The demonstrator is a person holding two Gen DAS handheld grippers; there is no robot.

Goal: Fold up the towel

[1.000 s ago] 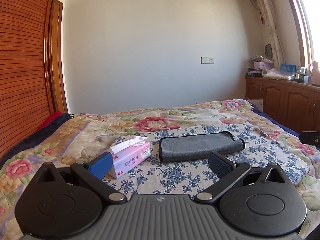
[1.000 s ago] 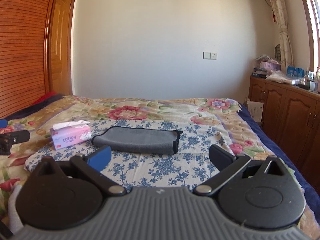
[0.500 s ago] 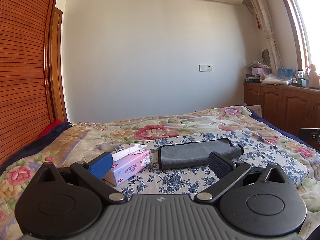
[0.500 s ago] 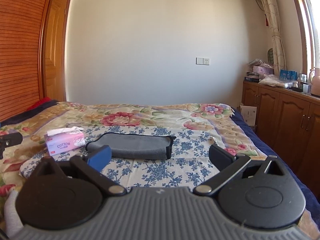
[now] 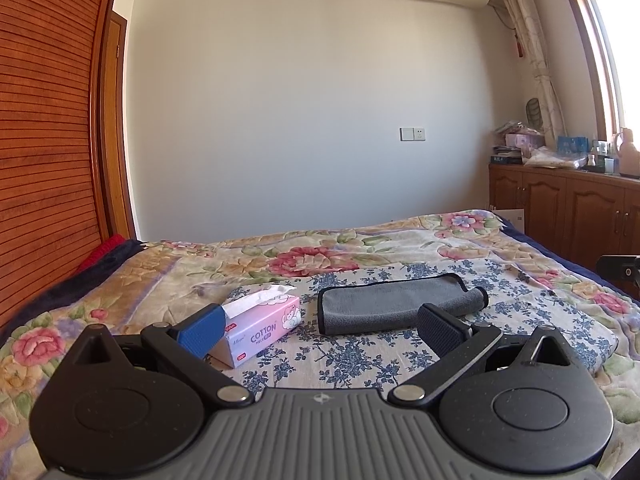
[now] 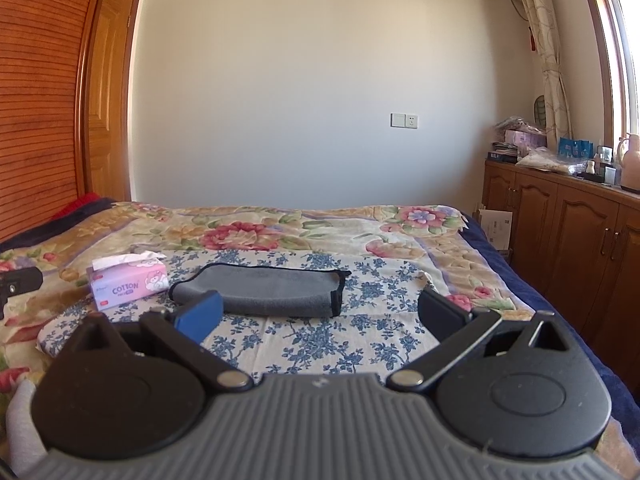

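Folded grey towel [image 5: 390,306] ahead of the gaping left gripper [image 5: 318,326], untouched.

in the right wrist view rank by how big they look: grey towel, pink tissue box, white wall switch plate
1. Folded grey towel with black edging, widest of the three.
2. Pink cardboard tissue box.
3. White wall switch plate, smallest as seen, though it is much farther away, so true size is unsure.

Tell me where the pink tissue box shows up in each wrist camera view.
Left wrist: pink tissue box sits lower left of centre, just left of the grey towel.
Right wrist: pink tissue box sits at far left, again left of the grey towel.
Shared landmark: the wall socket.
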